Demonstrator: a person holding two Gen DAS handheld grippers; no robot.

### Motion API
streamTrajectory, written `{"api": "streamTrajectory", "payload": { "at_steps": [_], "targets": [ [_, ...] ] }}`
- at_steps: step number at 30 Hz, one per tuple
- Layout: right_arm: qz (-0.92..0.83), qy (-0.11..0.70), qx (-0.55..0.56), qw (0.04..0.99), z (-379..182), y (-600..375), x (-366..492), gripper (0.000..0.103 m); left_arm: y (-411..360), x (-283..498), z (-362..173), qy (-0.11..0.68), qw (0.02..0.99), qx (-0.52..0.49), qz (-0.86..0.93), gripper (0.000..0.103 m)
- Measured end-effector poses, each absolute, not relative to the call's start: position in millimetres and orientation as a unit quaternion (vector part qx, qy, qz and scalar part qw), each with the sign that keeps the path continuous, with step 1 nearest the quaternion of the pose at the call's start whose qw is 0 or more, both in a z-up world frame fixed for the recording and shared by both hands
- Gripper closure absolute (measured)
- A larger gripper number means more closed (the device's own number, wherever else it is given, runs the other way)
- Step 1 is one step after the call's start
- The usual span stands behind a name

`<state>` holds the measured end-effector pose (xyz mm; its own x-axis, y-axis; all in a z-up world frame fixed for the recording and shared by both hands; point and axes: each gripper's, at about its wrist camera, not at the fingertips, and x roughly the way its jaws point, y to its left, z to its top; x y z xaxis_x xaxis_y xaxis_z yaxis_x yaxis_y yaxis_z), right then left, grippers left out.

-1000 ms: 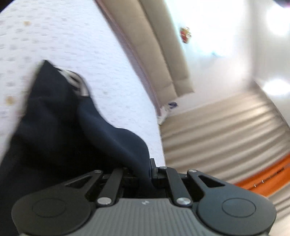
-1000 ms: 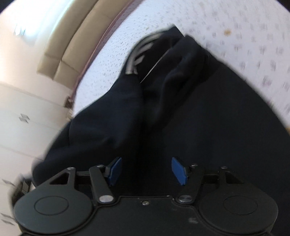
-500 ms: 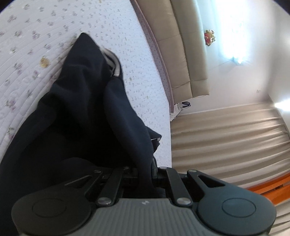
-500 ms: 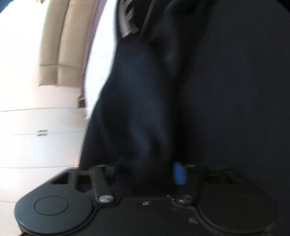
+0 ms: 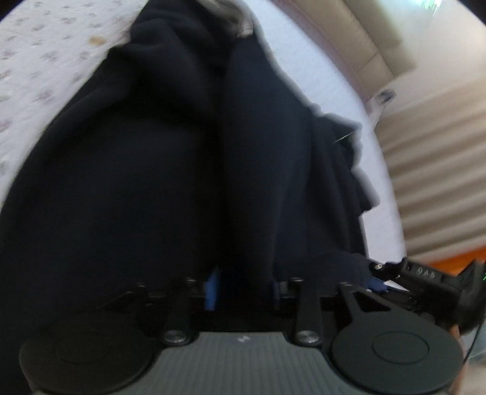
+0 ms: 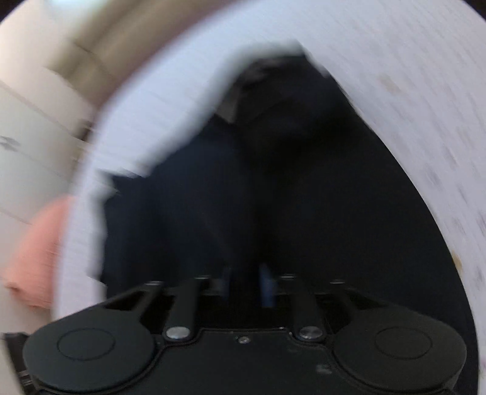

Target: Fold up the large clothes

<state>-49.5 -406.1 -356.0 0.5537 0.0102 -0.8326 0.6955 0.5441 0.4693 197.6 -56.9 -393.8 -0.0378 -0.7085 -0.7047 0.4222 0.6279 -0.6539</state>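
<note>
Left wrist view: the left hand-held gripper (image 5: 243, 288) points down at a dark navy garment (image 5: 170, 170); its jaws are opening, a blue pad visible on the left finger, with a ridge of the cloth rising between the fingers, though the pads do not appear to press on it. The garment lies in soft folds on a bed (image 5: 45, 51) covered with a white, small-flowered quilt, a grey striped trim (image 5: 234, 15) showing at its far end. Beyond the bed's edge stand a beige padded headboard (image 5: 358, 39) and pleated curtains (image 5: 437, 170). The right hand-held gripper (image 5: 376, 284) enters at lower right, its fingers at the garment's near edge.

Right wrist view, strongly blurred: the right hand-held gripper (image 6: 246, 285) has jaws opening, with dark cloth (image 6: 273, 188) between and beyond the fingers; contact cannot be judged. A pink fabric item (image 6: 39, 249) sits beside the bed (image 6: 425, 106) at left.
</note>
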Motion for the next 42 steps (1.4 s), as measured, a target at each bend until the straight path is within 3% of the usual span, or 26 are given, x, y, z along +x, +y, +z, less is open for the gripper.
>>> {"api": "streamTrajectory", "payload": {
  "at_steps": [1, 4, 8, 11, 12, 13, 14, 16, 17, 18, 19, 24, 26, 30, 42],
  "targets": [
    [-0.231, 0.426, 0.434, 0.760, -366.9, -407.6, -55.8, 0.039, -50.8, 199.2, -392.0, 0.590, 0.681, -0.131, -0.413, 0.065],
    [-0.216, 0.387, 0.459, 0.770, -352.0, -408.3, -69.9, 0.039, -34.8, 207.2, -362.2, 0.567, 0.707, -0.133, -0.401, 0.064],
    [-0.190, 0.339, 0.366, 0.846, -277.8, -380.5, -57.7, 0.038, -36.3, 208.8, -307.0, 0.499, 0.724, -0.155, -0.451, 0.062],
    [-0.138, 0.323, 0.369, 0.860, -264.8, -347.1, -36.6, 0.040, -57.9, 195.5, -293.0, 0.473, 0.698, -0.162, -0.512, 0.059],
    [-0.127, 0.327, 0.370, 0.860, -266.4, -338.4, -29.6, 0.046, -69.6, 189.6, -296.7, 0.479, 0.691, -0.149, -0.520, 0.060],
    [-0.122, 0.338, 0.366, 0.858, -275.4, -328.3, -20.0, 0.061, -79.0, 184.3, -307.5, 0.491, 0.688, -0.129, -0.519, 0.062],
    [-0.128, 0.354, 0.365, 0.851, -288.3, -321.8, -10.3, 0.069, -90.2, 179.1, -323.2, 0.513, 0.686, -0.103, -0.506, 0.065],
    [-0.144, 0.394, 0.381, 0.824, -322.1, -319.9, -10.2, 0.079, -103.3, 176.6, -360.7, 0.560, 0.684, -0.059, -0.463, 0.083],
    [-0.152, 0.415, 0.388, 0.809, -340.5, -317.4, -14.4, 0.080, -103.8, 175.8, -376.0, 0.572, 0.687, -0.047, -0.446, 0.084],
    [-0.158, 0.434, 0.390, 0.796, -356.3, -315.9, -17.6, 0.096, -100.4, 175.2, -386.3, 0.577, 0.688, -0.049, -0.437, 0.084],
    [-0.162, 0.443, 0.388, 0.792, -367.4, -312.8, -20.5, 0.103, -95.4, 176.8, -391.1, 0.579, 0.685, -0.067, -0.437, 0.084],
    [-0.164, 0.442, 0.372, 0.800, -357.2, -307.5, -22.1, 0.103, -78.5, 176.6, -379.6, 0.575, 0.690, -0.105, -0.426, 0.084],
    [-0.154, 0.435, 0.357, 0.812, -341.9, -302.2, -28.7, 0.096, -69.4, 173.9, -362.4, 0.562, 0.697, -0.099, -0.433, 0.084],
    [-0.140, 0.405, 0.339, 0.838, -307.0, -289.1, -60.2, 0.045, -35.0, 163.5, -328.1, 0.551, 0.709, -0.084, -0.431, 0.082],
    [-0.225, 0.478, 0.354, 0.772, -305.9, -278.9, -207.2, 0.039, 51.9, 139.0, -324.5, 0.617, 0.715, -0.032, -0.327, 0.075]
  ]
}}
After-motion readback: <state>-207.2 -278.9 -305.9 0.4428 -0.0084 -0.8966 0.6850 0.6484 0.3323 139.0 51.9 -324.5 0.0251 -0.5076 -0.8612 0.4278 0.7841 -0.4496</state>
